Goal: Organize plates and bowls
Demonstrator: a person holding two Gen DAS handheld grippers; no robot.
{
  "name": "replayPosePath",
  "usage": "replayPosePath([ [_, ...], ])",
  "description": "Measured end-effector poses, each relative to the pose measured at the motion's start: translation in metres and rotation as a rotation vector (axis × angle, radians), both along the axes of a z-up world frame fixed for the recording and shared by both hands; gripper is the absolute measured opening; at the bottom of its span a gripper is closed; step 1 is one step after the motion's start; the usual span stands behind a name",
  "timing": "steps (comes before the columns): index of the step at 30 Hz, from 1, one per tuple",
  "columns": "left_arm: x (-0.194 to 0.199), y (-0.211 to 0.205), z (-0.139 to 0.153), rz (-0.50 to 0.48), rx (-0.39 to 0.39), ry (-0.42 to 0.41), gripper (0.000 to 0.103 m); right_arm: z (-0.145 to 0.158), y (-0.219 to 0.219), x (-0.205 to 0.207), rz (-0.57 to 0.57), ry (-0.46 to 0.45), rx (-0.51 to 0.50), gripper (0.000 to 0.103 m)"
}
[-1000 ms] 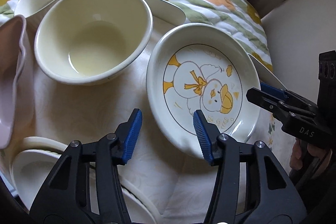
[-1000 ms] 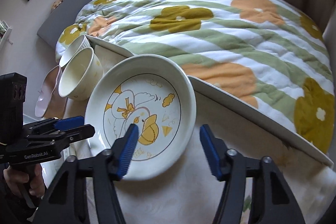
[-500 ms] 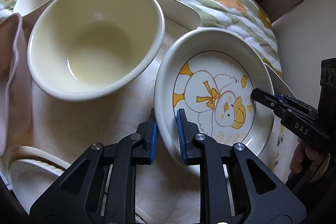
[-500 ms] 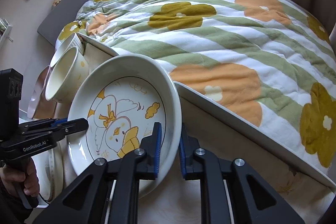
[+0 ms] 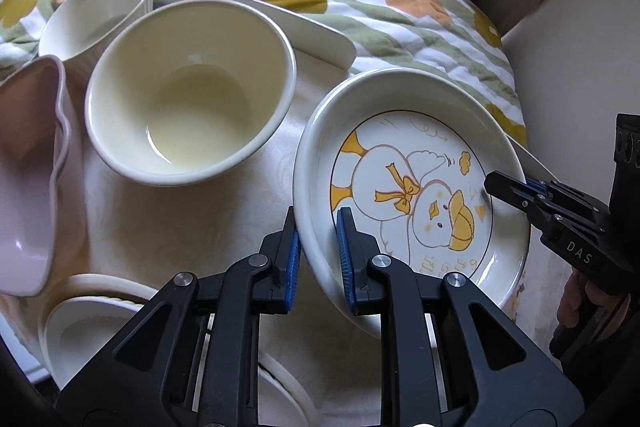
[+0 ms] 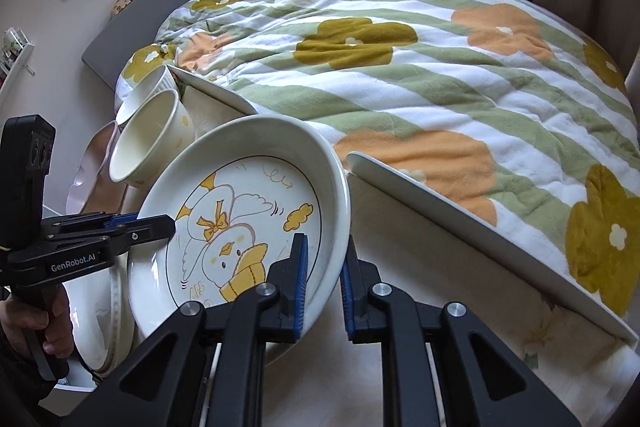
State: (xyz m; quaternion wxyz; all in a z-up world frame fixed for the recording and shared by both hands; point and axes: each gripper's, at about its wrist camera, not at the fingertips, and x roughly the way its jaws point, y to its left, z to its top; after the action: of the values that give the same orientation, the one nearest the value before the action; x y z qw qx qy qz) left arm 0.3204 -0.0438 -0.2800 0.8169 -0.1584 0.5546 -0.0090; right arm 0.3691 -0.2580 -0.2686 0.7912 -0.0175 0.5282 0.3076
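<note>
Both of our grippers clamp the duck plate (image 5: 420, 187) by its rim. Our left gripper (image 5: 318, 255) has its blue pads on either side of the rim's near-left edge, one pad outside the wall and one inside, and our right gripper (image 6: 323, 279) pinches the opposite edge the same way. In the left wrist view we see the right gripper's black jaws reaching in over the far side of the plate. In the right wrist view the plate sits tilted, its left side lower; we think it is off the tablecloth (image 5: 180, 219), though its underside is hidden. Beside the plate on the left stands a cream bowl (image 5: 188, 99), upright, with a ribbed white bowl (image 5: 100, 11) just behind it and a pink dish (image 5: 28, 167) at the left edge. Near our left gripper, low in the frame, a small white bowl (image 5: 84, 331) rests in stacked plates. A flowered quilt (image 6: 440, 59) lies beyond the table.
</note>
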Motion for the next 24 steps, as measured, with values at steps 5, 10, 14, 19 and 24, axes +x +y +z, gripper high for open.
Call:
replayPosePath([
  [5, -0.023, 0.007, 0.038, -0.079, -0.006, -0.069, 0.015, 0.033, -0.002, -0.031, -0.062, -0.039, 0.008, 0.014],
  [10, -0.056, 0.030, 0.074, -0.180, 0.000, -0.126, 0.015, 0.073, 0.013, -0.076, -0.140, -0.092, 0.010, 0.014],
  [14, -0.085, 0.060, 0.096, -0.248, 0.016, -0.155, 0.015, 0.093, 0.036, -0.118, -0.210, -0.108, 0.017, 0.014],
  [19, -0.114, 0.096, 0.103, -0.317, 0.022, -0.165, 0.015, 0.093, 0.068, -0.164, -0.286, -0.096, 0.032, 0.014],
  [24, -0.140, 0.124, 0.085, -0.374, 0.034, -0.131, 0.015, 0.077, 0.095, -0.201, -0.344, -0.066, 0.039, 0.014],
])
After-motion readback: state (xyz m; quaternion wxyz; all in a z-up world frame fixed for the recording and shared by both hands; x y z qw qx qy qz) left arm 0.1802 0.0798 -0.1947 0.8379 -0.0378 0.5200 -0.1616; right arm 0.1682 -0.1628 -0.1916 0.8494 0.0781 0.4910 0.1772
